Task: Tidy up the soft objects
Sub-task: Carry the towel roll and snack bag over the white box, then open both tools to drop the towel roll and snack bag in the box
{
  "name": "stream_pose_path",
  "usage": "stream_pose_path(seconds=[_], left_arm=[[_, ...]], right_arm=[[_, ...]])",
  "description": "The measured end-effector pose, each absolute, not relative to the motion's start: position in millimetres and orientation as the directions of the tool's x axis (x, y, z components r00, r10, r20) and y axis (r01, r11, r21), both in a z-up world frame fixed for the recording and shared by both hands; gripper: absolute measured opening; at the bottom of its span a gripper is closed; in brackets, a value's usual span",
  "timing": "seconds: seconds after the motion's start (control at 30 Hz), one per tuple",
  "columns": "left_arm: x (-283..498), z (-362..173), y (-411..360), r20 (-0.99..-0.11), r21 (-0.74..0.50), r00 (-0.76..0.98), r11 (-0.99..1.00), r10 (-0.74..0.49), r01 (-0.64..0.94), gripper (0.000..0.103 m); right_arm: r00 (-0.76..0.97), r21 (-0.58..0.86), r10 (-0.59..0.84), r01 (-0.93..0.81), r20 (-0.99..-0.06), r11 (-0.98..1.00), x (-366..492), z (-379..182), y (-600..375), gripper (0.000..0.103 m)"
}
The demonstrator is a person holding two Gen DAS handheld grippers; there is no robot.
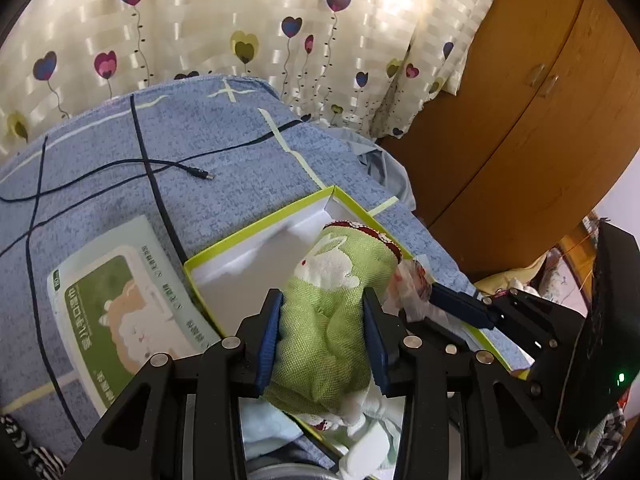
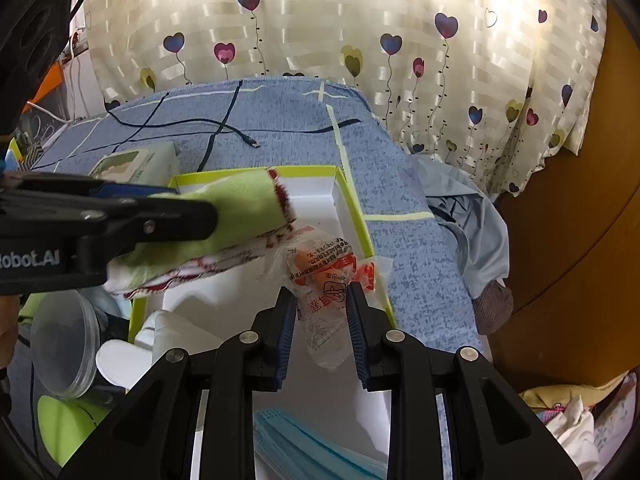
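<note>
Left gripper is held low over the near end of one open box, a yellow-green-rimmed one with a white inside, fingers pointing toward the curtain. Its blue pads are pressed against both sides of one green rabbit-print pouch, which is lifted and tilted above the box interior. Right gripper is held beside it at the box's right rim, also aimed forward; its jaws are narrowed onto one crinkled clear packet with orange print, raised just over that rim. Pouch and packet are touching in the right wrist view.

Counted on the blue bedspread: one green wipes pack just left of the box, one black cable lying loose farther back. One blue face mask is seen under the right gripper, near the lower frame edge. One brown wardrobe stands to the right.
</note>
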State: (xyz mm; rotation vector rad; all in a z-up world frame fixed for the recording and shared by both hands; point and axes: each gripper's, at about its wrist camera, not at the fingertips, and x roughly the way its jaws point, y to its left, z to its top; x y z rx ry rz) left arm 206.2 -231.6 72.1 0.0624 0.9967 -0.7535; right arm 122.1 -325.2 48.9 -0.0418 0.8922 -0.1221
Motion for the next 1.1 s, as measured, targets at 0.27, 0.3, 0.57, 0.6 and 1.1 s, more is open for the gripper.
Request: stream_pose_path(seconds=[0.27,0.3,0.57,0.6,1.1], left_arm=[[211.9,68.1,-241.8,-0.781,-0.286,0.310,0.753,-0.541,0.593,0.039],[211.9,68.0,-242.3,-0.782,-0.285,0.310,0.752,-0.541,0.595,0.039],[212.8,66.9,-242.3,-0.786,-0.289,0.303,0.753,-0.540,0.592,0.041],[213.0,66.8,-242.1,-0.786,-0.288,0.302,0.752,-0.540,0.593,0.041],[206.5,67.0,-240.1,-0.782,-0.291,0.301,0.746,-0.546,0.599,0.045]], right_arm=[[0.619,-0.090,-0.127,0.090,-0.775,0.992,122.1,47.1,-322.4,0.027],[0.618,-0.091,-0.128,0.091,-0.776,0.992,122.2,47.0,-322.3,0.027],[0.620,-0.089,-0.131,0.099,-0.773,0.991,123.6,45.4,-322.0,0.031],[0.621,-0.085,-0.130,0.102,-0.773,0.991,123.6,45.2,-322.4,0.037],[0.641,-0.059,-0.121,0.117,-0.758,0.991,117.2,52.2,-321.0,0.053]])
